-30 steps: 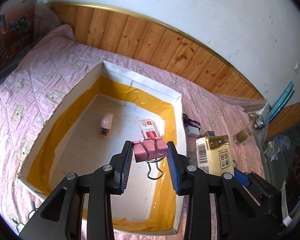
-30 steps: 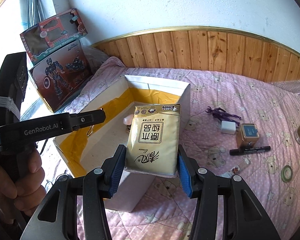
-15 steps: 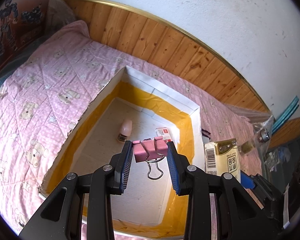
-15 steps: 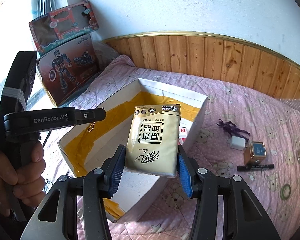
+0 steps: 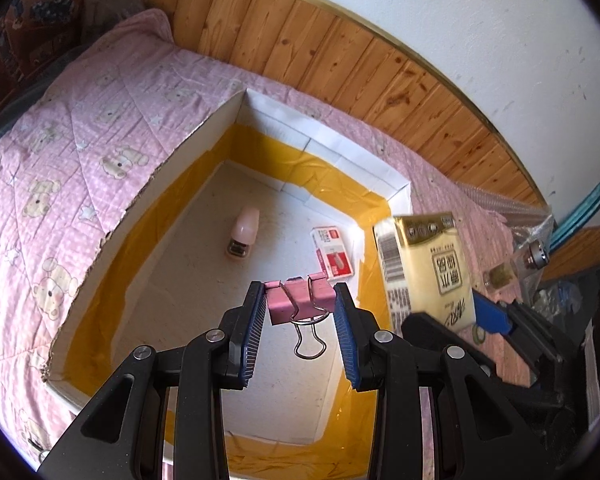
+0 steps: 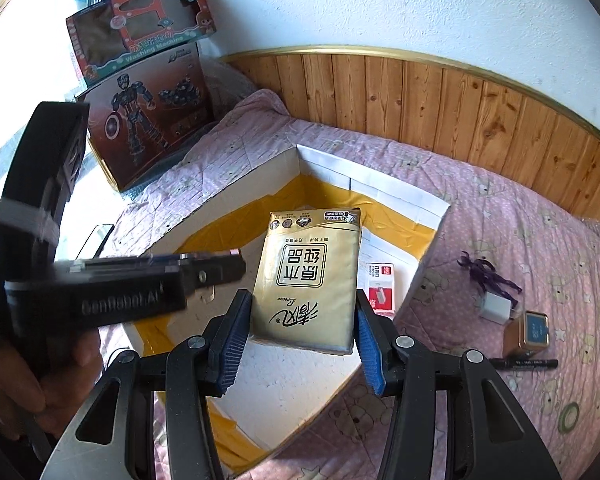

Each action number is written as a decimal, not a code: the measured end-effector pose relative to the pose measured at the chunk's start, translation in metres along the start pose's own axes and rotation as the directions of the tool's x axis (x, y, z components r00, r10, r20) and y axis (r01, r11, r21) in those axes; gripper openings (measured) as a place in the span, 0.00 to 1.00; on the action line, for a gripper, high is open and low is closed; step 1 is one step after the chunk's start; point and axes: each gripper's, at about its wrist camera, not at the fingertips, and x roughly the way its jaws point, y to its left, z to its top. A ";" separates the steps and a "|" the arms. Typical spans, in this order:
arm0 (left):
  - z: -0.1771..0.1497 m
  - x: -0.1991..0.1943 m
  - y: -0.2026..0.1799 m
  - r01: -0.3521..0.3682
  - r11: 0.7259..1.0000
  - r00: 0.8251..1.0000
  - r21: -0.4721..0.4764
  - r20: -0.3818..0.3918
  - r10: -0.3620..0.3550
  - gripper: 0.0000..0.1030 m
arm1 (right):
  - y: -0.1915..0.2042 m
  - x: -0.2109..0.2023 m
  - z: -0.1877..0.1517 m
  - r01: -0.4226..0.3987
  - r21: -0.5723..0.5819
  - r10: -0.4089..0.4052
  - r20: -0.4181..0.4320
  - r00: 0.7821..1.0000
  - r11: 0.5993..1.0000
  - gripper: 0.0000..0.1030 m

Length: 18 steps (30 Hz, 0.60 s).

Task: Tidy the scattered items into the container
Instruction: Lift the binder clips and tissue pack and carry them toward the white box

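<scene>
Pink binder clip (image 5: 300,300) sits pinched in the left gripper (image 5: 300,322) above the open box (image 5: 172,184) – the right gripper (image 6: 300,328) clamps a gold tissue pack (image 6: 312,276) over it, hiding the floor beneath.

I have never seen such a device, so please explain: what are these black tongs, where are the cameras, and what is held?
A person holds two hand-held grippers, each with a camera looking along its fingers. The left gripper pinches a pink binder clip above the open box. The right gripper holds a golden tissue pack over the same box. Inside lie a small pink stapler and a red staple box. On the pink bed cover beside the box remain a white charger, a black pen and a small tin.
</scene>
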 end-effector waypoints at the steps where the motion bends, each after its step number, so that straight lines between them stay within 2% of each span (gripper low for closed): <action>1: 0.000 0.002 0.000 -0.004 1.000 1.000 -0.001 -0.005 0.004 0.35 | -0.001 0.002 0.002 -0.001 0.000 0.001 -0.005 1.000 1.000 0.49; 8: -0.005 0.016 0.000 -0.020 1.000 0.999 0.004 -0.049 0.021 0.35 | -0.019 0.021 0.023 -0.018 0.048 0.020 -0.041 0.999 0.999 0.49; 18: -0.012 0.033 -0.013 0.011 1.000 0.994 0.014 -0.106 -0.009 0.35 | -0.025 0.054 0.046 -0.064 0.104 0.075 -0.110 0.991 0.993 0.49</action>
